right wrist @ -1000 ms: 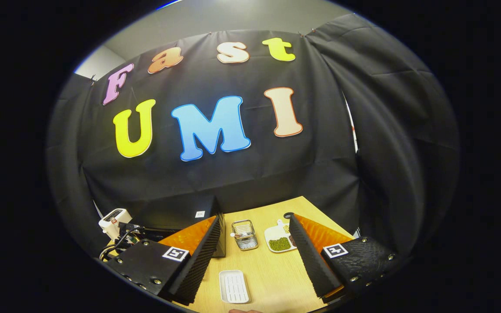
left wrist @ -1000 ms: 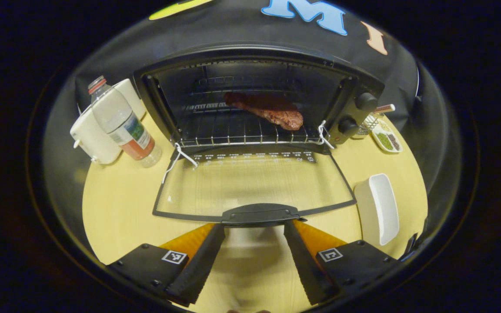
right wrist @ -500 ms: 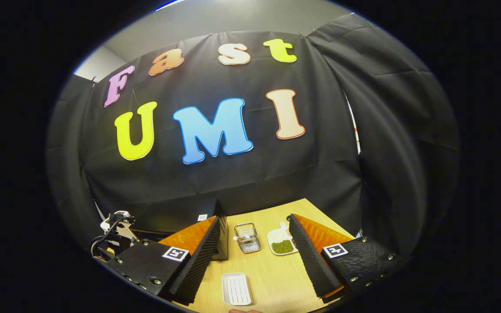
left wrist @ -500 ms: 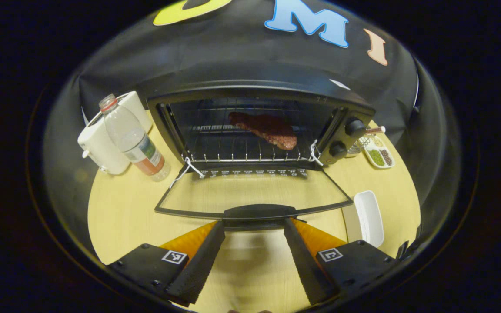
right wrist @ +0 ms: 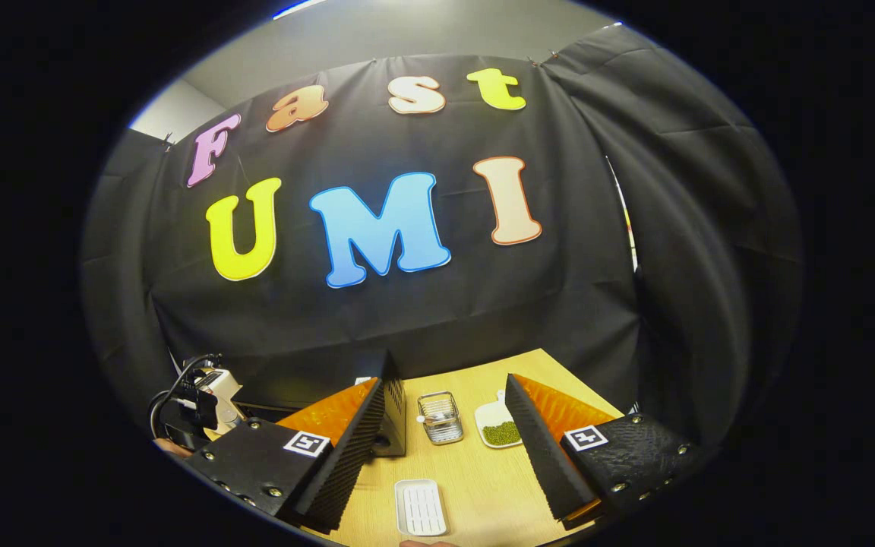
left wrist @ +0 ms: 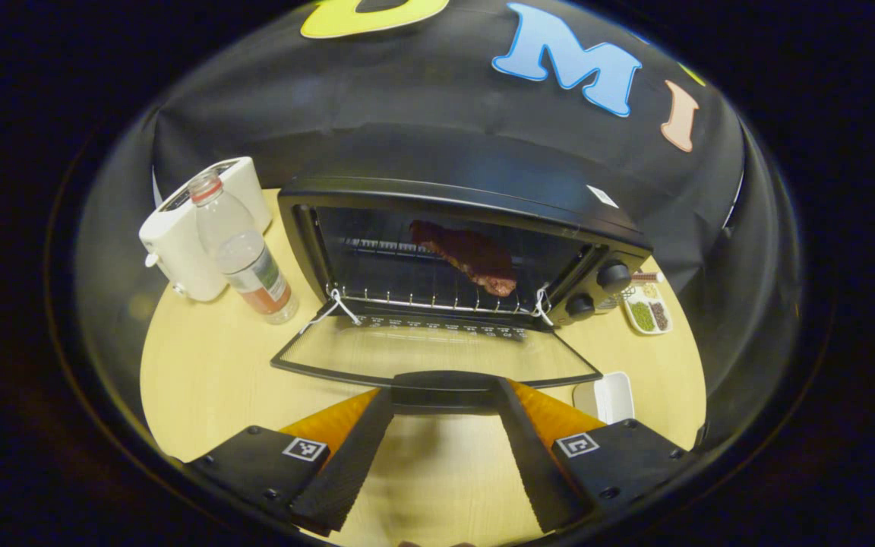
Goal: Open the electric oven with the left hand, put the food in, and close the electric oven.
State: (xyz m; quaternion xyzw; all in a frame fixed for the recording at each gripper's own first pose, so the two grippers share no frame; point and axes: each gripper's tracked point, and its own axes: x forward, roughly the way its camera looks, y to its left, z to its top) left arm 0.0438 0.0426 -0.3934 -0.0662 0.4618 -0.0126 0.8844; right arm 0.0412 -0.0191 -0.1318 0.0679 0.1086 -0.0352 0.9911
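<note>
Left claw [left wrist: 443,395] wide, flanking door handle [left wrist: 445,382] | right claw [right wrist: 449,406] wide, empty

Square black-and-white coded marker [left wrist: 305,449] on the left claw's body, a second marker [left wrist: 576,444] on its other side, like markers [right wrist: 307,444] and [right wrist: 585,437] on the right claw, bottle label [left wrist: 266,279] too blurred to read, oven door's printed row [left wrist: 437,327] illegible

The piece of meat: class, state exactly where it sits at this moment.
In the left gripper view, the piece of meat lies on the wire rack inside the open electric oven, toward the rack's right, near the control knobs.
</note>
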